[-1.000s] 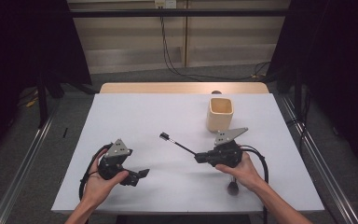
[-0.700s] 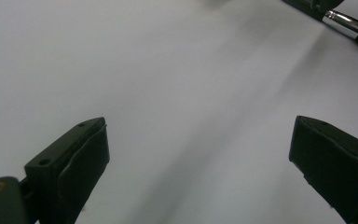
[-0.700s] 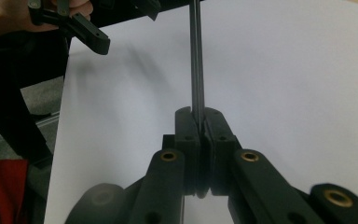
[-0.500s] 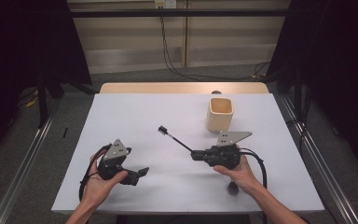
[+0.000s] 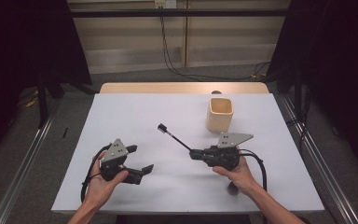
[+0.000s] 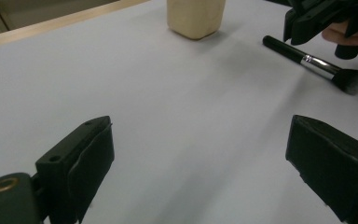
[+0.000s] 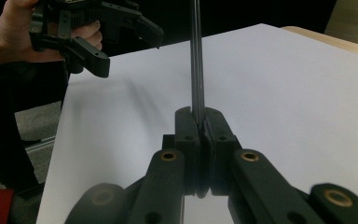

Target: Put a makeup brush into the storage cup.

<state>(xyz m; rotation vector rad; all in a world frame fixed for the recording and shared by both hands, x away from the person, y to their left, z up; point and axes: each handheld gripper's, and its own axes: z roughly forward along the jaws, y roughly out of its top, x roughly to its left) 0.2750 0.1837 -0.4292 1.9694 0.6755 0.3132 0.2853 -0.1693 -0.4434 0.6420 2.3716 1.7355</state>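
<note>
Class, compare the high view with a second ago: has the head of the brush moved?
Yes, slightly: the brush has swung its head up the picture, away from the person, to about level with the base of the fixed cup.

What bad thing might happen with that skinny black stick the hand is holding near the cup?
The right tool pinches the thin brush only at one end, so it may swivel or slip out. The cup has a small mouth and looks light; a miss might tip it. A second brush lies close by and may get bumped. The left tool is open, holding nothing.
</note>
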